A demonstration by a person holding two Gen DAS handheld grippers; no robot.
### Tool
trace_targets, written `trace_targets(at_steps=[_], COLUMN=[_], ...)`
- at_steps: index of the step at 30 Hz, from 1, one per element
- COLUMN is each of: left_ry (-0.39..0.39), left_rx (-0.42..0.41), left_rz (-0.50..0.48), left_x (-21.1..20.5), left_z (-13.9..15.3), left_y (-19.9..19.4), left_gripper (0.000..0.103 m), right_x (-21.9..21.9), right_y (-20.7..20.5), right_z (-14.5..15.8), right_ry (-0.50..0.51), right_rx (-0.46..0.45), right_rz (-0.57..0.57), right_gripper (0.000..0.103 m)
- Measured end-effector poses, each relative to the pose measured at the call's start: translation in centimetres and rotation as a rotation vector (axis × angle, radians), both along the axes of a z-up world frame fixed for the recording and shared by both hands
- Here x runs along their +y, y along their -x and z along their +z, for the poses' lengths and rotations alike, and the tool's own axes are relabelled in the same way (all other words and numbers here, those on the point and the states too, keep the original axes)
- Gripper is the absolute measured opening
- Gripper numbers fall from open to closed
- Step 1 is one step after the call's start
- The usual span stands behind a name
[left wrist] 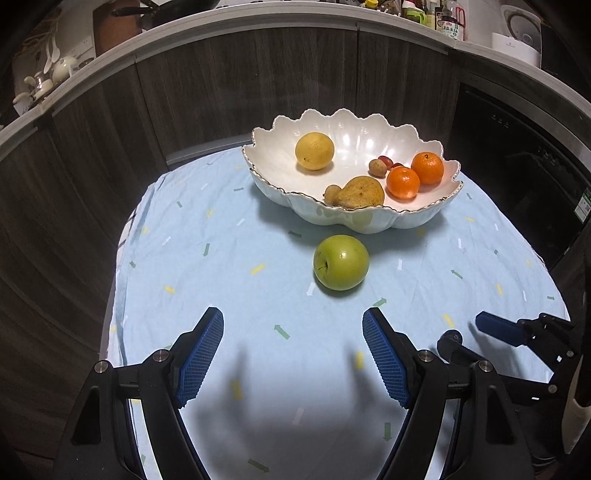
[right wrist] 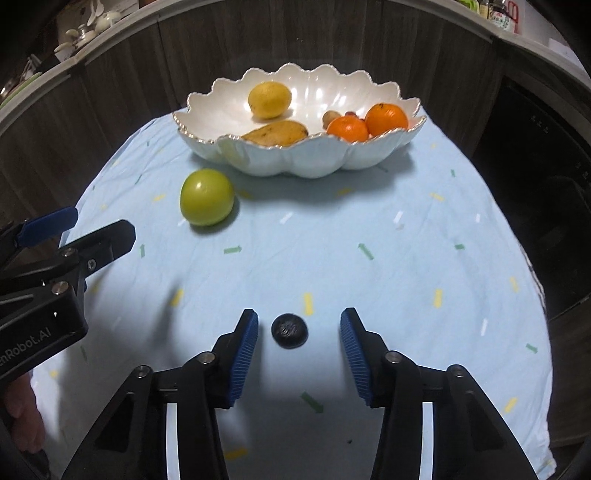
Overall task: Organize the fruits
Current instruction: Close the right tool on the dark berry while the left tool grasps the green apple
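My left hand-held gripper (left wrist: 293, 325) hangs above the near part of the worktop, its blue ridged pads (left wrist: 201, 354) spread wide apart with nothing between them. Ahead of it, on the cloth, the green apple (left wrist: 341, 262) lies on its side, smooth and glossy, stem hollow facing left, just in front of the bowl.

My right hand-held gripper (right wrist: 298, 325) is also spread apart, low over the cloth. Between its finger pads (right wrist: 243, 358), touching neither, sits a small dark round fruit (right wrist: 289, 331) with a wrinkled, shiny skin; I cannot tell its kind.

The worktop (right wrist: 369, 229) is covered by a pale blue cloth, lightly creased, printed with small green, yellow and white arrows.

The bowl (left wrist: 369, 221) is white glazed ceramic, scalloped like a shell, with a thin gilt rim. Inside: a yellow lemon (left wrist: 314, 150) at back left, a brown-speckled pear (left wrist: 360, 192) against the near wall, two tangerines (left wrist: 415, 175) touching at right, and a few small tan and red fruits (left wrist: 380, 165) behind them.

Beyond the worktop, dark wood-grain cabinet fronts (left wrist: 258, 81) run under a pale counter edge carrying bottles (left wrist: 448, 18), a white appliance (left wrist: 517, 40) and white teaware (left wrist: 40, 83).
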State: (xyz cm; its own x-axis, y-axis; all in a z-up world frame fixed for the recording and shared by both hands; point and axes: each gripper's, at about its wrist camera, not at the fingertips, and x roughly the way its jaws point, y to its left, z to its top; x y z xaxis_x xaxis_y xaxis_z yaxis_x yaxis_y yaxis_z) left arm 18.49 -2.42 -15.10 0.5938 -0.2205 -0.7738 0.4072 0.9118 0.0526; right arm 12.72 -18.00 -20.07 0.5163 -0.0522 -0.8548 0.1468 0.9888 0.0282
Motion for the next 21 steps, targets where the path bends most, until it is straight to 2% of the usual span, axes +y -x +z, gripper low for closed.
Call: trace_targets(at_steps=[12,21], left_ry=[0.011,0.019], left_rx=[0.008,0.015], left_rz=[0.008,-0.032], left_x=[0.3,-1.1], left_z=[-0.6,-1.5], left_y=[-0.2,-1.6], left_gripper=[0.077,0.077], right_x=[0.4,-0.2], right_y=[-0.3,-0.7], right_z=[-1.1,-0.8], right_ry=[-0.011,-0.012], right_rx=[0.016,0.001], right_rz=[0.027,0.012], right_gripper=[0.023,0.023])
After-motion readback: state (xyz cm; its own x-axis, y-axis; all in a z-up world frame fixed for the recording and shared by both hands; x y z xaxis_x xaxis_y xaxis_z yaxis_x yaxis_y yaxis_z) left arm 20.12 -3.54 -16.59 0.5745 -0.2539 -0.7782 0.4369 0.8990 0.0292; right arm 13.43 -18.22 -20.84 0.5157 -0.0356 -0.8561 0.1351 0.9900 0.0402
